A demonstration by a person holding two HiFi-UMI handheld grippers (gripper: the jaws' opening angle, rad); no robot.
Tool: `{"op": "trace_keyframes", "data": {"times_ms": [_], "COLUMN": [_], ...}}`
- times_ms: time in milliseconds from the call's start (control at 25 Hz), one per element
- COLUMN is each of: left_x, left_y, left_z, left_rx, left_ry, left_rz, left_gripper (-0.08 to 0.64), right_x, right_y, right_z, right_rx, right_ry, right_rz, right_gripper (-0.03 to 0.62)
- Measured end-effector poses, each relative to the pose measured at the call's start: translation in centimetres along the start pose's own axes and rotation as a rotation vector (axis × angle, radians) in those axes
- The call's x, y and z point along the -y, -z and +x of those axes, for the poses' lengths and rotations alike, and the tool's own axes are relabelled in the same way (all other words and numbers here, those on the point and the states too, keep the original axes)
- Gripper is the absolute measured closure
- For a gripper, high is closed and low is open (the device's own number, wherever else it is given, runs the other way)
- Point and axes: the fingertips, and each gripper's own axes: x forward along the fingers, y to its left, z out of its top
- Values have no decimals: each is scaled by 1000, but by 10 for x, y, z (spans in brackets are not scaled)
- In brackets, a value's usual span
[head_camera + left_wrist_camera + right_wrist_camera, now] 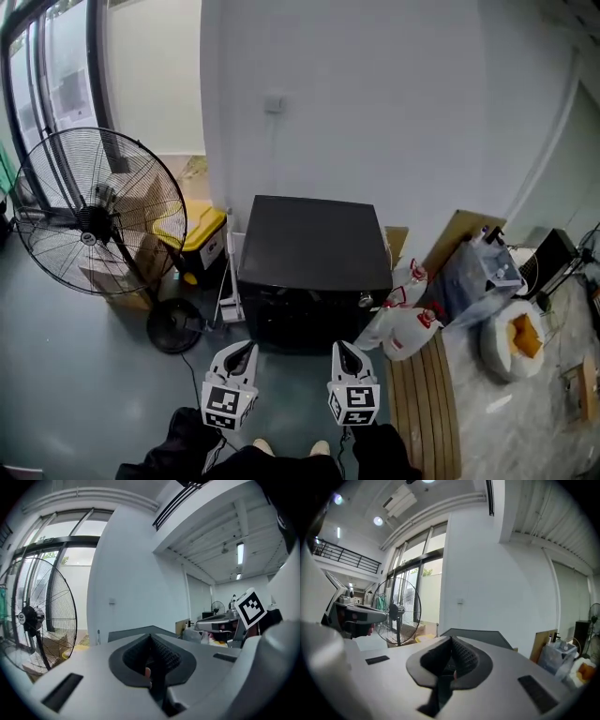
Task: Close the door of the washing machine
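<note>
The left gripper (pixel 242 352) and right gripper (pixel 343 351) sit side by side, a gap between them; both pairs of fingers are pressed together, holding nothing; the black washing machine (pixel 314 262) stands just beyond their tips, its dark front facing them; a standing fan (pixel 94 217) stands far left of the left fingers; white jugs (pixel 409 330) lie right of the right fingers.

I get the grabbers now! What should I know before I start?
Left gripper: shut, empty, in front of the washing machine.
Right gripper: shut, empty, beside the left one.
Done: no door sticks out from the machine's front, so the door looks closed.
Left: probably nothing. Maybe check that it has latched; the pictures cannot show that.
</note>
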Motion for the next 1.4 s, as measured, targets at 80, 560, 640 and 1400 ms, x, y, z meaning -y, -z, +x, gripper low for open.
{"op": "trace_keyframes", "data": {"times_ms": [80, 560, 640, 1400], "left_x": [17, 79, 86, 104], "left_y": [-5, -17, -16, -13], "left_z": [-1, 10, 12, 20], "left_rx": [1, 18, 16, -3], "left_ry": [1, -73, -78, -79], "left_rz": [1, -20, -20, -14], "left_gripper": [537, 537, 537, 537], "right_x": [11, 66, 70, 82], "right_y": [-6, -5, -3, -2], "right_z": [-15, -59, -59, -62], "right_rx": [11, 41, 46, 50], "right_ry": [-6, -53, -61, -80], "right_rz": [-8, -34, -35, -38], "right_gripper": [575, 575, 577, 577]}}
